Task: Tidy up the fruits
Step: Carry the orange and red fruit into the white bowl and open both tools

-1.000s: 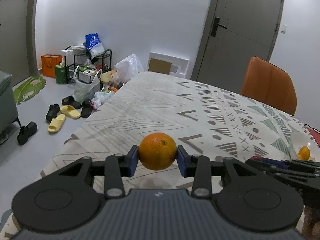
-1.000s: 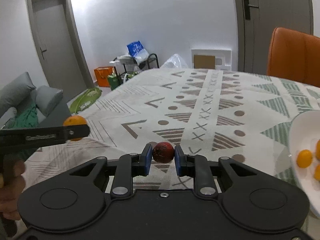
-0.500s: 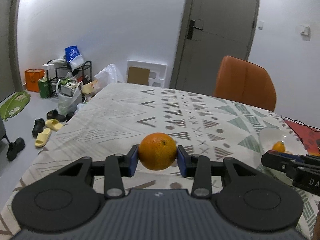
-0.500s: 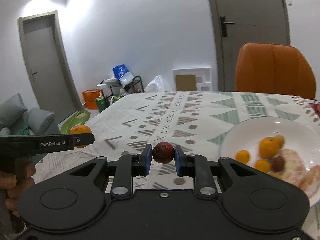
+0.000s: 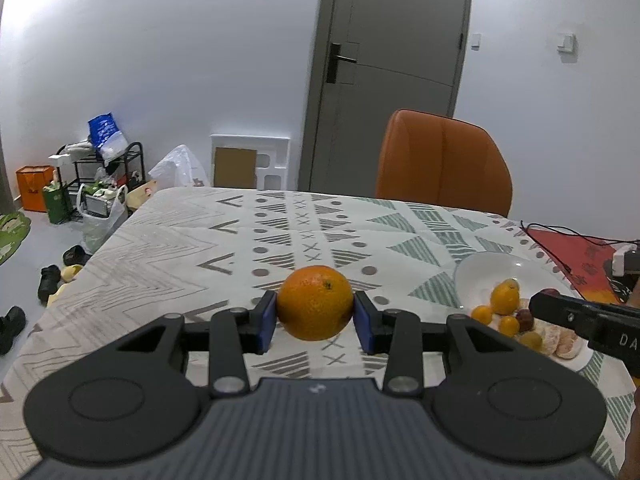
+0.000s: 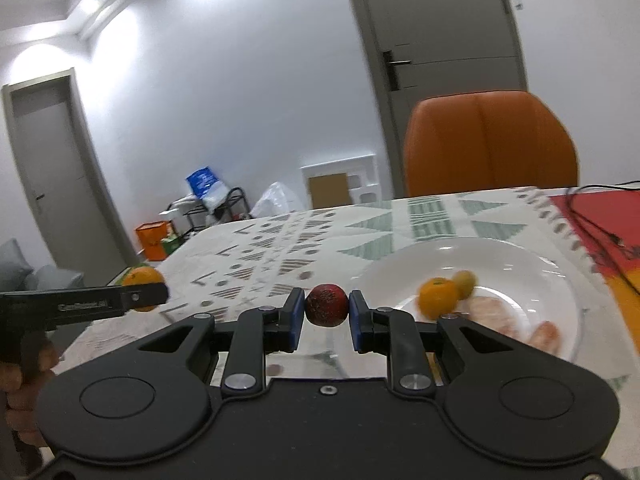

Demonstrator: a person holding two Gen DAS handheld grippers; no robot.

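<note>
A table under a white tablecloth (image 5: 168,248) printed with grey and green triangles, dots and crosses fills the lower half of both wrist views. At its far edge, around 1 o'clock in the left wrist view, stands an orange chair (image 5: 442,162). On the cloth at 3 o'clock sits a white plate (image 5: 486,270) holding small orange and yellow citrus, a dark red fruit and peeled segments; in the right wrist view the same plate (image 6: 520,264) lies at 2 o'clock, blurred.

The left gripper (image 5: 315,318) is clamped on an orange (image 5: 315,303), its blue pads pressing both sides, held above the cloth at centre frame. The right gripper (image 6: 326,317) pinches a small dark red fruit (image 6: 326,305) between its blue pads, just left of the plate's near rim. A hand (image 6: 22,392) grips the left tool's handle at 8 o'clock in the right wrist view.
</note>
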